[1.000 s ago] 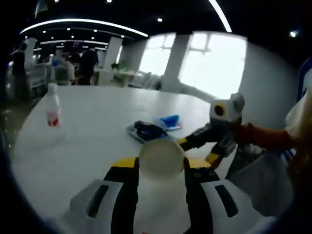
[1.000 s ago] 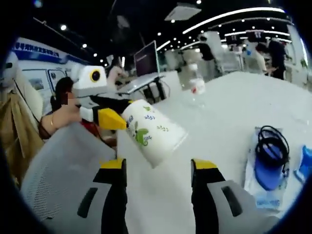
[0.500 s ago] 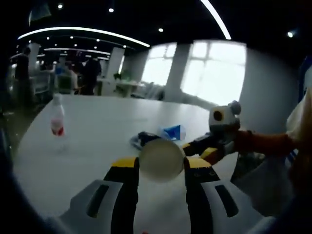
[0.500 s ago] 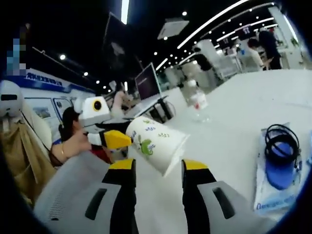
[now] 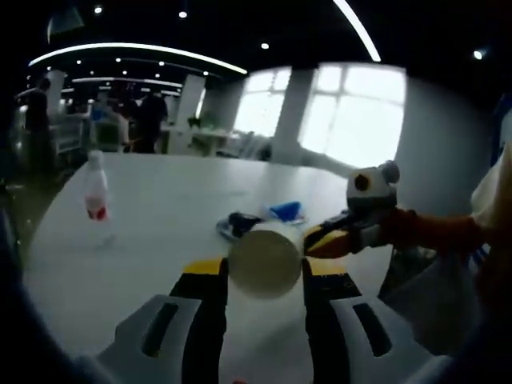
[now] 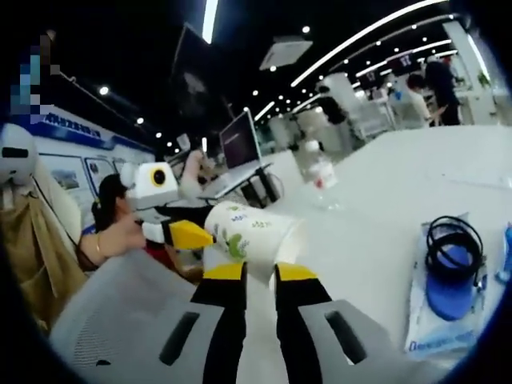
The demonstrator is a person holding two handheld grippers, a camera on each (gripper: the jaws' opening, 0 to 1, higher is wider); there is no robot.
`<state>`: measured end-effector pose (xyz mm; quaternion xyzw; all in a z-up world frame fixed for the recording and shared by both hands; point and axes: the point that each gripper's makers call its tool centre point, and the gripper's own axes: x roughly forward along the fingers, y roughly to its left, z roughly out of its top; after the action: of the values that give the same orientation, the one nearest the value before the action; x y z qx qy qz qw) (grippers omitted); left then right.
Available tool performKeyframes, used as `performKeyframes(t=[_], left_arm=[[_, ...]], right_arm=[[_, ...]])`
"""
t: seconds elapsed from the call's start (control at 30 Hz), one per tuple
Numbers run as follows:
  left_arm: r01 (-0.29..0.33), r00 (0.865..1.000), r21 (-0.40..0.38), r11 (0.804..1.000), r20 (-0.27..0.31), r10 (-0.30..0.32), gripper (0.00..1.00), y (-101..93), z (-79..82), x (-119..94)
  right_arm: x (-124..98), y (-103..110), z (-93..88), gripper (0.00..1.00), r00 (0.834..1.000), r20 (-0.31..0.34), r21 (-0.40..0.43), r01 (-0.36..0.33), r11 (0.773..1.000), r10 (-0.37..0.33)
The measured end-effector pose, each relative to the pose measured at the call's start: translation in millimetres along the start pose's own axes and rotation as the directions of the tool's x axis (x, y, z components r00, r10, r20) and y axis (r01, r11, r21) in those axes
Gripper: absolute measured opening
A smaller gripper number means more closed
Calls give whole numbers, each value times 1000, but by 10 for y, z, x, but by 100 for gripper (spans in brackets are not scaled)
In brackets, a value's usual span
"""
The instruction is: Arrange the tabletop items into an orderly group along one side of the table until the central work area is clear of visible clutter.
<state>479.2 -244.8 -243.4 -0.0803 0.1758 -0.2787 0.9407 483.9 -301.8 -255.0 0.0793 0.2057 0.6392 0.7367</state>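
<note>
A white paper cup (image 5: 265, 260) with green leaf prints (image 6: 250, 234) hangs in the air above the table's near edge. My left gripper (image 5: 265, 272) is shut on it, with the cup's base toward the camera. In the right gripper view the left gripper (image 6: 189, 235) holds the cup's base end from the left. My right gripper (image 6: 260, 274) has its jaws pressed together on the cup's rim wall. In the left gripper view the right gripper (image 5: 320, 238) reaches the cup's far end from the right.
On the white table (image 5: 168, 200) stand a clear bottle with a red label (image 5: 96, 192) (image 6: 322, 172) and a blue packet with a coiled black cable (image 5: 242, 224) (image 6: 446, 272). A grey mesh chair (image 6: 104, 320) stands near. An orange sleeve (image 5: 436, 228) holds the right gripper.
My right gripper's jaws have narrowed from wide open until they pinch the cup's rim. The left gripper has kept hold of the cup the whole time.
</note>
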Motion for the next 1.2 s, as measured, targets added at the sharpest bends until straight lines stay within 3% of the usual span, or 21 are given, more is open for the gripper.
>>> performKeyframes(t=[0.4, 0.47, 0.5, 0.53, 0.67, 0.87, 1.2], left_arm=[[-18, 998, 57, 998, -56, 21, 38, 22, -89, 3], [-24, 997, 82, 996, -75, 30, 34, 36, -115, -5], [-26, 996, 85, 996, -78, 33, 31, 41, -119, -11], [-26, 996, 86, 996, -78, 32, 30, 41, -118, -12], [-31, 997, 93, 995, -71, 38, 41, 44, -100, -8], [-22, 995, 197, 980, -96, 41, 51, -13, -115, 34], [-1, 991, 281, 960, -126, 38, 73, -76, -160, 89]], right_arm=[[-19, 179, 65, 4, 998, 16, -23, -62, 998, 62], [-14, 202, 91, 2, 998, 20, -22, -61, 998, 61], [-21, 151, 88, 1, 1000, 10, -42, -29, 999, 30], [-39, 184, 71, 1, 999, -9, -69, -53, 996, 52], [-68, 154, 52, 1, 999, -26, -84, -28, 996, 26], [-110, 79, -121, 1, 991, -133, -136, 16, 991, -35], [-121, 91, -202, 1, 975, -214, -171, 16, 985, -53]])
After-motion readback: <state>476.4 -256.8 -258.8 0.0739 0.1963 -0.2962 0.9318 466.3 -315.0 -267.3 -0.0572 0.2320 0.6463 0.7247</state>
